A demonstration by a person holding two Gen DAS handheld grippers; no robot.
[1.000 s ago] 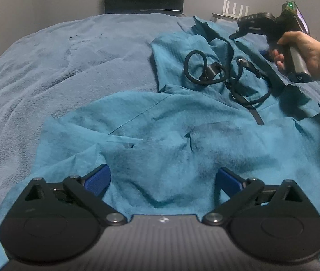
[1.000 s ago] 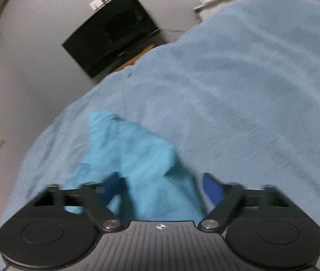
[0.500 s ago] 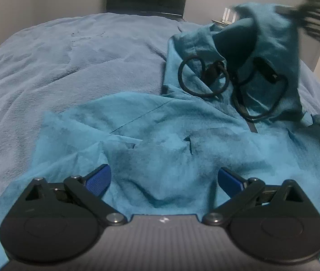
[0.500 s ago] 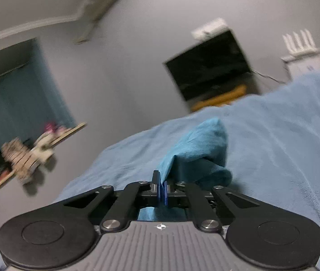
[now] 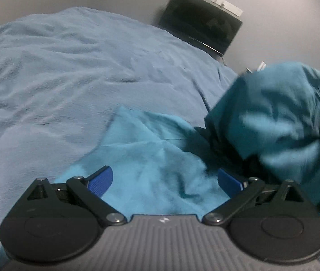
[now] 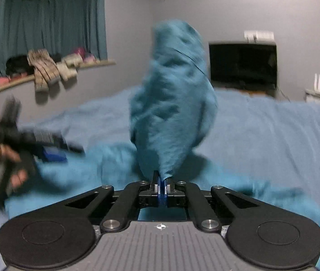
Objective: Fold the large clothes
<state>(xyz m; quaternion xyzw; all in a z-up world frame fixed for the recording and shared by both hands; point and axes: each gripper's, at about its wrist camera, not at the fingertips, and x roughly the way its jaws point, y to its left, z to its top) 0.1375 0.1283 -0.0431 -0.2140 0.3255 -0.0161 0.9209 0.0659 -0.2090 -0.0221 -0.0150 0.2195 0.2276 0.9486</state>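
Cloth decides it: your right claw (image 6: 161,186) is clenched on a fold of the teal garment (image 6: 171,103), which rises straight ahead of it above the bed (image 6: 272,135). Your left claw (image 5: 164,180) is spread and empty over the flat part, so the lifted part hangs to its right, nearer the right hand.

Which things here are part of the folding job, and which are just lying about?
In the job:
- teal garment, one part lifted, the rest spread on the bed
- right gripper, shut on the garment
- left gripper, open over the garment
- blue blanket, the folding surface

Just lying about:
- dark screen against the wall
- clothes on the window ledge
- curtain
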